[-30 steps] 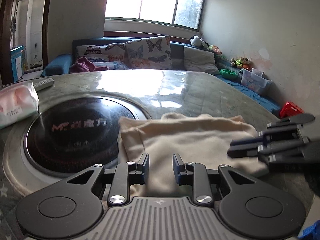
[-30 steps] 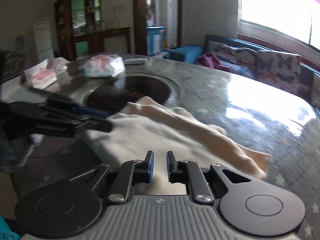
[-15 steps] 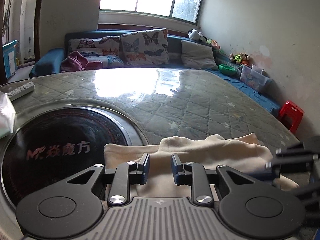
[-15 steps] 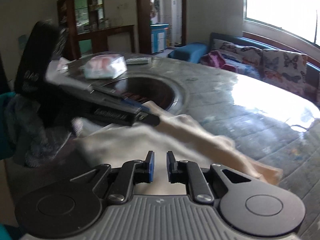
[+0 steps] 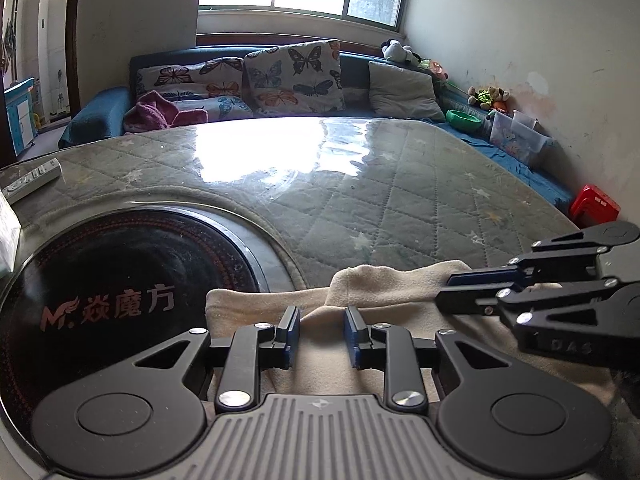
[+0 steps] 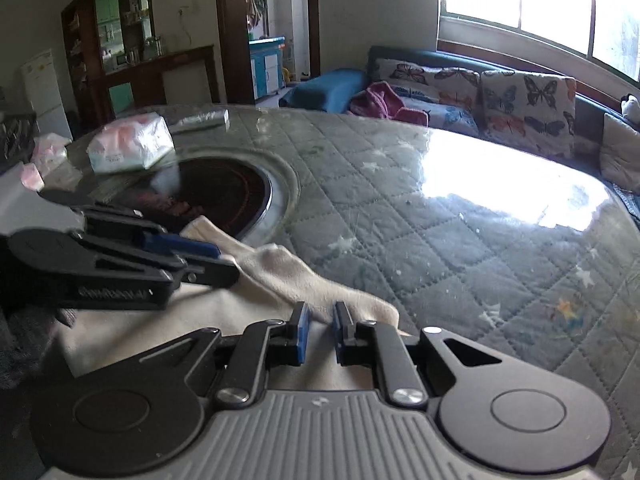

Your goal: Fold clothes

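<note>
Garment (image 5: 384,292): one cream piece lying bunched on bench (image 5: 400,208). Two claws hovering over it, left claw (image 5: 322,322) at 9 o'clock, right claw (image 6: 319,320) at 3, both gaping, gripping nothing.

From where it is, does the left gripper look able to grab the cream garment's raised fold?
Probably yes: the left gripper is open right over the cream garment, fold just ahead, nothing between; the right gripper sits off to the side.

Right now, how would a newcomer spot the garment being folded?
Find the round black cooktop sunk into the quilted table. The cream garment lies at its near edge, the only pale cloth under both sets of jaws.
</note>
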Demonstrator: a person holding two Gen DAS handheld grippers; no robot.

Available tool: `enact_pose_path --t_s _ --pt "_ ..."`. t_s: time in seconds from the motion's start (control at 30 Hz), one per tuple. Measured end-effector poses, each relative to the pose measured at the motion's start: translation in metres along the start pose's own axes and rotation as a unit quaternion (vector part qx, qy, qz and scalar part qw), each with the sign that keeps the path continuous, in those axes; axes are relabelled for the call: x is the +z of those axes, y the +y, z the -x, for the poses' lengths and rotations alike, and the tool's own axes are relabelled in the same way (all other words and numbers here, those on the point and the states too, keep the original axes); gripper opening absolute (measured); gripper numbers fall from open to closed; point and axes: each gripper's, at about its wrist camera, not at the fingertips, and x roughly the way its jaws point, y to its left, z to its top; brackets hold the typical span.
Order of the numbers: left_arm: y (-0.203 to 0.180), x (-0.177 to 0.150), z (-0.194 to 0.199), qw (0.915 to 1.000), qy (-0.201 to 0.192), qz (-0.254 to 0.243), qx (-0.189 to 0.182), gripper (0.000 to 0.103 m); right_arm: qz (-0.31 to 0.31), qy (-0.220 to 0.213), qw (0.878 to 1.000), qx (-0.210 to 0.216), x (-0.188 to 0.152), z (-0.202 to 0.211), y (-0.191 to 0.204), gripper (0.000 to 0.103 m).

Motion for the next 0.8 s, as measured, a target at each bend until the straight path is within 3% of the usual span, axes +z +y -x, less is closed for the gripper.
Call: enact_pose_path --t_s 0.33,0.47,0.63,0.8 --pt "-0.002 0.003 -0.002 1.0 0.003 -0.003 0.004 0.028 -0.001 0.012 1.0 0.005 0.014 -0.016 0.003 0.011" --pt "-0.001 0.003 0.001 1.0 -0.001 -0.001 0.002 0.028 -0.002 -0.001 1.0 -0.002 0.014 -0.001 0.001 0.011" --pt "-0.002 0.002 -0.002 1.0 0.001 -0.001 0.006 0.029 -0.014 0.018 1.0 -0.015 0.006 -0.001 -0.008 0.011" --pt "0.0 -0.002 0.01 0.9999 -0.006 0.006 0.013 0.028 -0.003 0.0 1.0 -0.004 0.005 0.015 -0.003 0.012"
